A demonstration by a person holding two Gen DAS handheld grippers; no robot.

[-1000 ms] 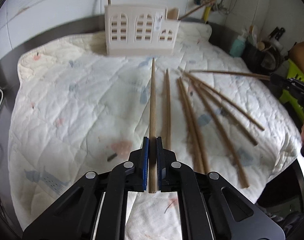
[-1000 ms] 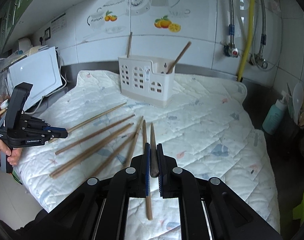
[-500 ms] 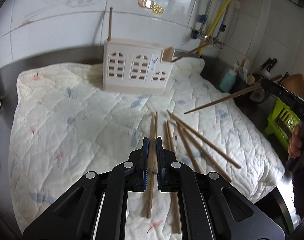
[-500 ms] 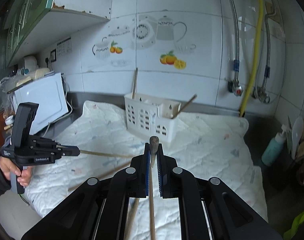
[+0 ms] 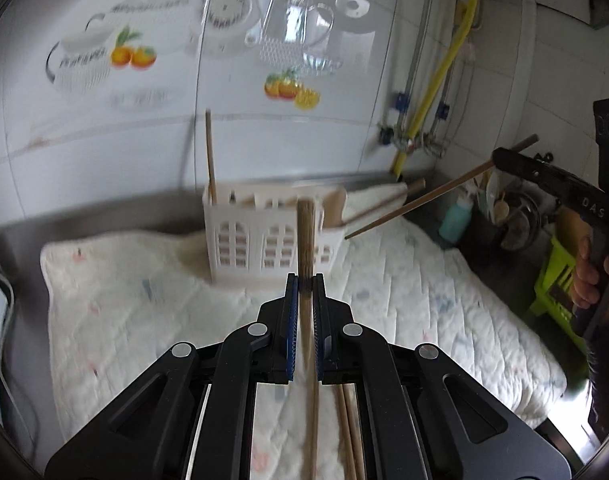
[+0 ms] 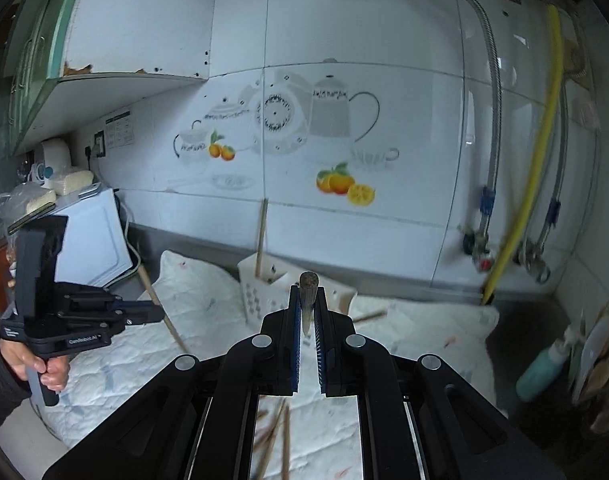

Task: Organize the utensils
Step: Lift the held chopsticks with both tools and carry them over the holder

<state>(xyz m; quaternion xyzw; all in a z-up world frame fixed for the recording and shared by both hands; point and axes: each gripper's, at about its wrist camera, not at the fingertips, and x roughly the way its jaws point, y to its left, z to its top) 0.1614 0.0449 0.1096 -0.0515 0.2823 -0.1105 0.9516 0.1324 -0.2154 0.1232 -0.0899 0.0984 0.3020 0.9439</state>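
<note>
Quilted mat point(image 5: 424, 280) on counter, tiled wall behind, caddy point(image 5: 264, 240) at 12. Left gripper point(image 5: 304, 284) clamps chopstick point(image 5: 305, 240); right gripper point(image 6: 307, 300) clamps another point(image 6: 308, 286), tips up.

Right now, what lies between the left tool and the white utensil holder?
In the left wrist view, only bare quilted cloth lies between the left tool and the utensil holder; its chopstick projects over that stretch.
</note>
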